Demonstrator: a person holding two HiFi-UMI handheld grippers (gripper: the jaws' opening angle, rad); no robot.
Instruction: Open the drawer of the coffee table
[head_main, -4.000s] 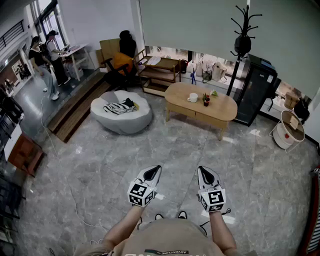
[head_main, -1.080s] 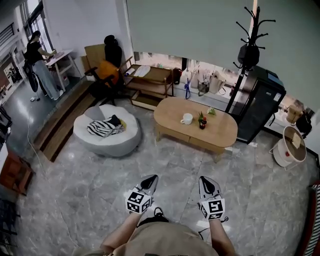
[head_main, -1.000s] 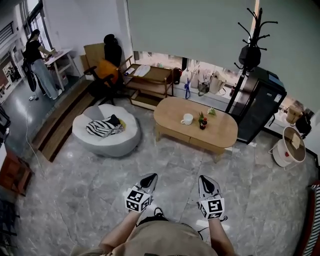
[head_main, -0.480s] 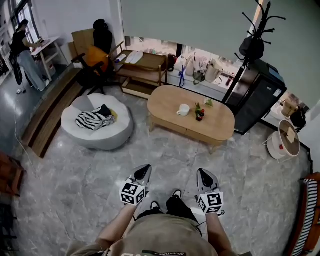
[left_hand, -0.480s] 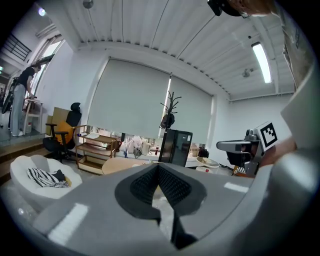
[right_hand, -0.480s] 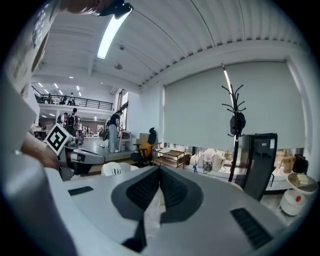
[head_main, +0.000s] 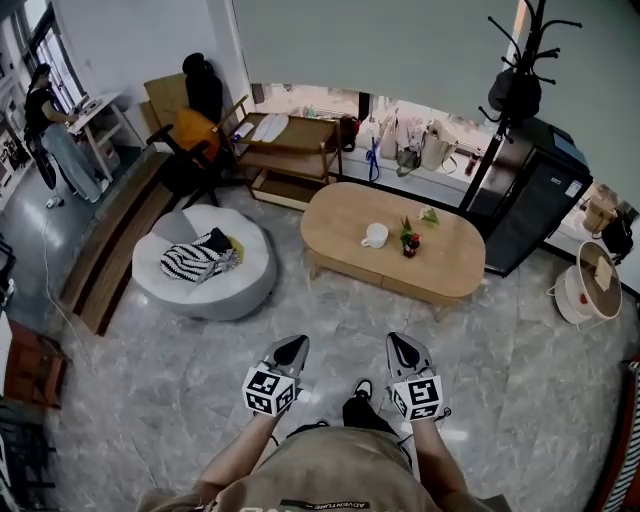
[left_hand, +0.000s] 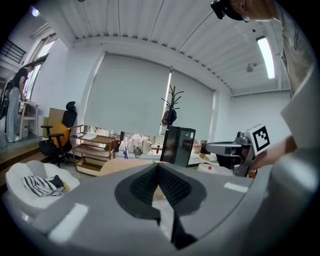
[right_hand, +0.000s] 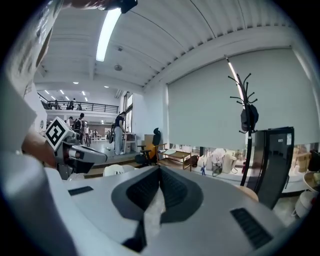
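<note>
Facing the oval light-wood counter (head_main: 340, 225), left gripper (head_main: 291, 348) and right gripper (head_main: 400, 343) have fingers pressed together, empty. Its drawer (head_main: 405, 287) lies well ahead, crosswise, nearer the right gripper.

Oval light-wood coffee table (head_main: 345, 222), upright, mid-room; drawer (head_main: 405, 287) in near long side, closed flush.

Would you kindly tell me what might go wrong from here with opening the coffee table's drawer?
The left hand-held gripper and the right hand-held gripper are both shut and empty, well short of the oval light-wood coffee table; unless one opens, it may only bump the table.
A white mug and a small potted plant stand on the tabletop; a jerky pull could tip them.
No drawer handle shows from here, so the grip point is uncertain.
</note>
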